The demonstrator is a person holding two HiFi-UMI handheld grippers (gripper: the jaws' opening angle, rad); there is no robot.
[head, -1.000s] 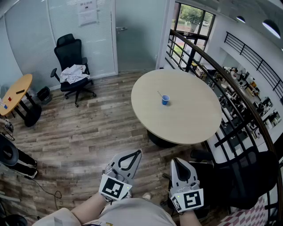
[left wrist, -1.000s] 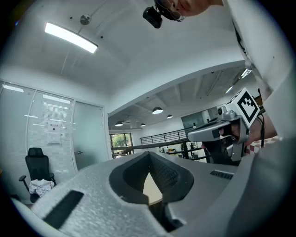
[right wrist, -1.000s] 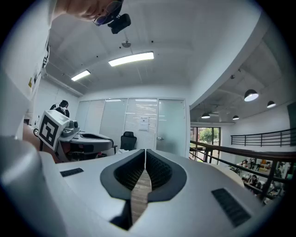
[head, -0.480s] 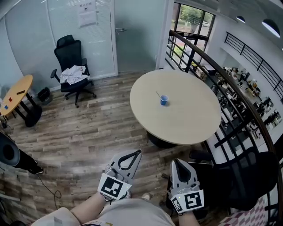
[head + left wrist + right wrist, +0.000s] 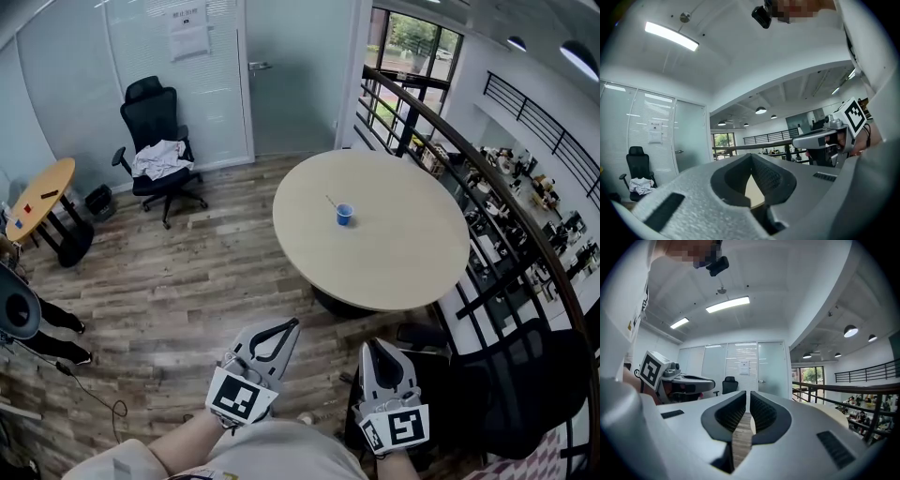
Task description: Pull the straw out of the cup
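Seen from above, a round pale table [image 5: 398, 248] stands on a wood-plank floor [image 5: 187, 281] beside a dark railing [image 5: 487, 178]. A small blue cup [image 5: 344, 215] stands upright near the table's middle. A thin straw [image 5: 330, 201] sticks out of it and leans toward the upper left. At the bottom edge, well apart from the table, a person holds two grey grippers side by side, both pointing level toward the table. The left gripper [image 5: 293, 323] has its jaws clenched: its own view shows the tips meeting with nothing between them, and a hollow loop behind the tips. The right gripper [image 5: 372, 341] has its jaws all but together. Its own view shows only a thin slit between the ribbed pads [image 5: 761, 412], and nothing is gripped there. Neither gripper touches the cup or the straw. Each gripper carries a cube with square markers near the person's wrist. Across the room, a black office chair [image 5: 155, 141] with a pale cloth on its seat stands before frosted glass walls. A second wooden table [image 5: 37, 192] sits at the far left.
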